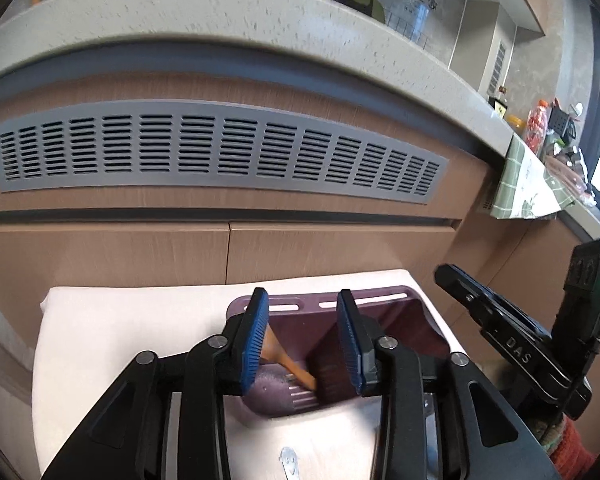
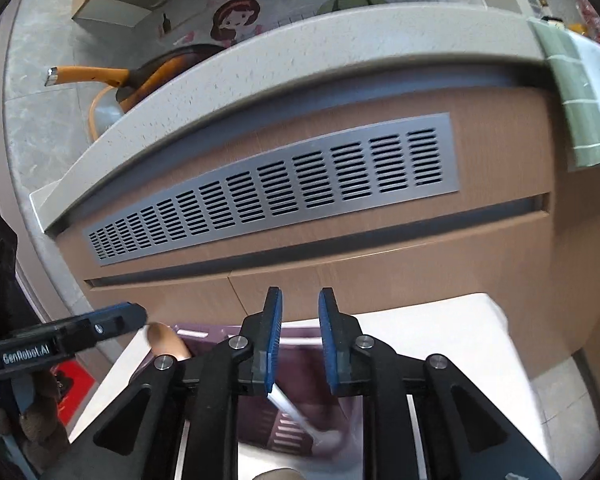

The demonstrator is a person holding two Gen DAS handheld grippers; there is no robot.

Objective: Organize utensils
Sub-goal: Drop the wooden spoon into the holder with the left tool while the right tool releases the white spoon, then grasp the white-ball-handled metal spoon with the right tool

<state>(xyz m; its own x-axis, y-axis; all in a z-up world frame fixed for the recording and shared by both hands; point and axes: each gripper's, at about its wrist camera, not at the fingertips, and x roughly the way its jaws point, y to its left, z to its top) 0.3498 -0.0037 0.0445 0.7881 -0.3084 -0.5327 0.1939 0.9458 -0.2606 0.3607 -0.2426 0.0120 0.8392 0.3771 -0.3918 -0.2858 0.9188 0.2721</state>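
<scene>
"DAS" on right claw (image 1: 518, 350) body; "GenRobot.AI" on left claw (image 2: 32, 354) body.

Home kitchen. Speckled stone countertop (image 1: 236, 12) curves across the top of the left wrist view, with brown wood-look cabinet fronts (image 1: 300, 252) and a grey slotted vent panel (image 1: 220, 148) below it. In the right wrist view, upper left, a frying pan (image 2: 172, 64) with an orange handle sits on the counter. Cartoon kids sticker (image 2: 236, 20) on the tiled wall behind. Far right of the left wrist view: a green checked cloth (image 1: 520, 184) hangs over the edge, bottles and food clutter (image 1: 540, 124) on top.
</scene>
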